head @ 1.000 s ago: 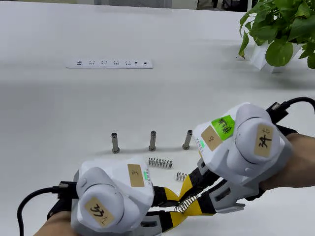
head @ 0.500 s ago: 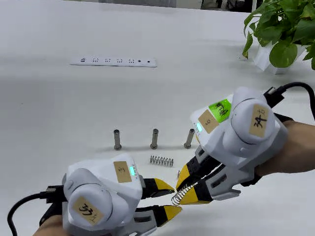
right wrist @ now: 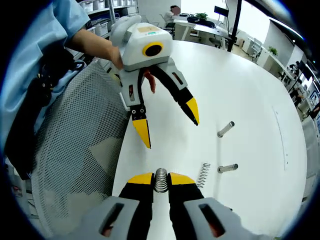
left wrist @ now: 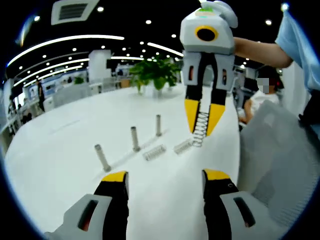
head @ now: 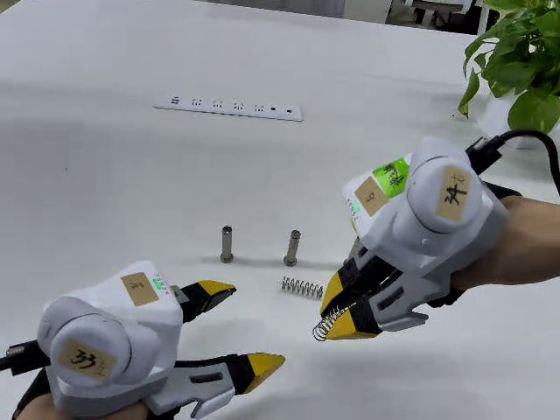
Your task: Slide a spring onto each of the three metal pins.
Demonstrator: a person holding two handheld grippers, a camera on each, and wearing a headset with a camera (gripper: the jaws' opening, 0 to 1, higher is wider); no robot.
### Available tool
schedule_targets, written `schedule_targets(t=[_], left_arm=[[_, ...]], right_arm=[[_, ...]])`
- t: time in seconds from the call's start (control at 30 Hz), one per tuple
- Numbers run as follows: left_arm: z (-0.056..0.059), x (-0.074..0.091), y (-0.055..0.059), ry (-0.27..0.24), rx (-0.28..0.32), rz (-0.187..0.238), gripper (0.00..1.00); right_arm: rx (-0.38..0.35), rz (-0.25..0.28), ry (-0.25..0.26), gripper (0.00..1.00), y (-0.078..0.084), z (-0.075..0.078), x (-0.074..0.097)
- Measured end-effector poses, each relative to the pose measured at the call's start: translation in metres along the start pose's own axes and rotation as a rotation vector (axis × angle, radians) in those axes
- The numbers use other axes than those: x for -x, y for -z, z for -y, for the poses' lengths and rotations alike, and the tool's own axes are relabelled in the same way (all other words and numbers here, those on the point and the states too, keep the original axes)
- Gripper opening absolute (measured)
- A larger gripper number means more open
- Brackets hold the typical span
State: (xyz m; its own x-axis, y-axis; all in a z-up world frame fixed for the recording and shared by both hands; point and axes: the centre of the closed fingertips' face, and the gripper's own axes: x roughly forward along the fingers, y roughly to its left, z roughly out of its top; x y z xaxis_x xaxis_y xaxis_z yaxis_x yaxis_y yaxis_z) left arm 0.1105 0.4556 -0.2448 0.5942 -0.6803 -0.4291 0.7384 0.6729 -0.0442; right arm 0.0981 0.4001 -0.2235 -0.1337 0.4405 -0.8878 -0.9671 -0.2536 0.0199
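My right gripper is shut on the end of a small steel spring, held just above the white table. From the left gripper view the spring hangs between its yellow tips. Two upright metal pins stand ahead; the left gripper view shows all three pins. One loose spring lies before the pins, and a second spring lies beside it. My left gripper is open and holds nothing, to the left of the right one and facing it.
A white power strip lies far back on the table. A potted plant stands at the back right corner. A grey mesh chair and a person's light blue sleeve sit at the table's near edge.
My left gripper has drawn back to the left, away from the right gripper's tips, and stands wider open. The right gripper has kept the spring and lifted it slightly.
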Motion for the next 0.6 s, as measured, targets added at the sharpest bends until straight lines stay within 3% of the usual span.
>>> schedule_targets(t=[0.07,0.23,0.4,0.6], left_arm=[[-0.007,0.003,0.002,-0.045,0.002,0.003,0.65],[-0.014,0.011,0.007,-0.075,0.016,-0.006,0.77],[-0.028,0.017,0.011,-0.142,0.044,-0.002,0.94],[-0.032,0.021,0.017,-0.147,0.059,-0.027,1.0]], right_arm=[[0.017,-0.006,-0.001,0.12,-0.003,0.003,-0.002],[0.071,-0.025,0.016,0.12,-0.01,0.017,-0.007],[0.09,-0.05,0.013,0.12,-0.016,0.034,-0.007],[0.123,-0.071,0.02,0.12,-0.028,0.056,-0.004]])
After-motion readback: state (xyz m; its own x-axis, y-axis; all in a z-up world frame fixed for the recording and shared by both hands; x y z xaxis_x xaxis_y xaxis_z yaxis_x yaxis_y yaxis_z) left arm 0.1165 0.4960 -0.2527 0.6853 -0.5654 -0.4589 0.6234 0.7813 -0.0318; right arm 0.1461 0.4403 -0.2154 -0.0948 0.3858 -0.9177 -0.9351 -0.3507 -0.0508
